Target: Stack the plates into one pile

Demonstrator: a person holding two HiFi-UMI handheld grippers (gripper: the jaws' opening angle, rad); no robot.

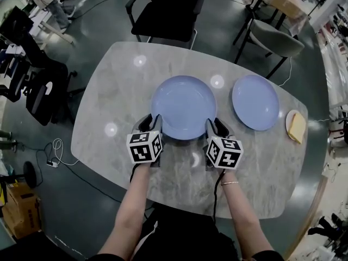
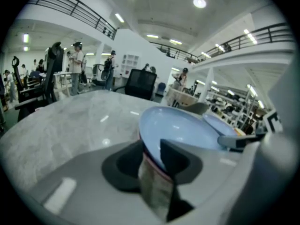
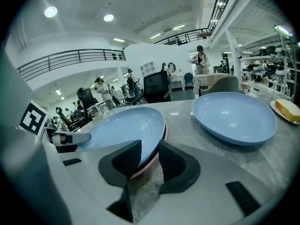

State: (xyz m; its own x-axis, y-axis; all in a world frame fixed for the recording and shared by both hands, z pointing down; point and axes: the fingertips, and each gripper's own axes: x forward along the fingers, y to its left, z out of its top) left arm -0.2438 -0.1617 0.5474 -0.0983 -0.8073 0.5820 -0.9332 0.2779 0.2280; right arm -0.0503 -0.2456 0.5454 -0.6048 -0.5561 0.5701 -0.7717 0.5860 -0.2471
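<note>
A light-blue plate lies mid-table on top of a pink plate, whose rim peeks out beneath. My left gripper is shut on the near-left rim of this pair, one jaw over the blue plate and one under. My right gripper is shut the same way on the near-right rim. Whether the pair rests on the table or hangs just above it I cannot tell. A second light-blue plate lies alone to the right.
The grey marble table has rounded corners. At its right edge, a small white plate holds a yellow slab. A black chair and a grey chair stand along the far side.
</note>
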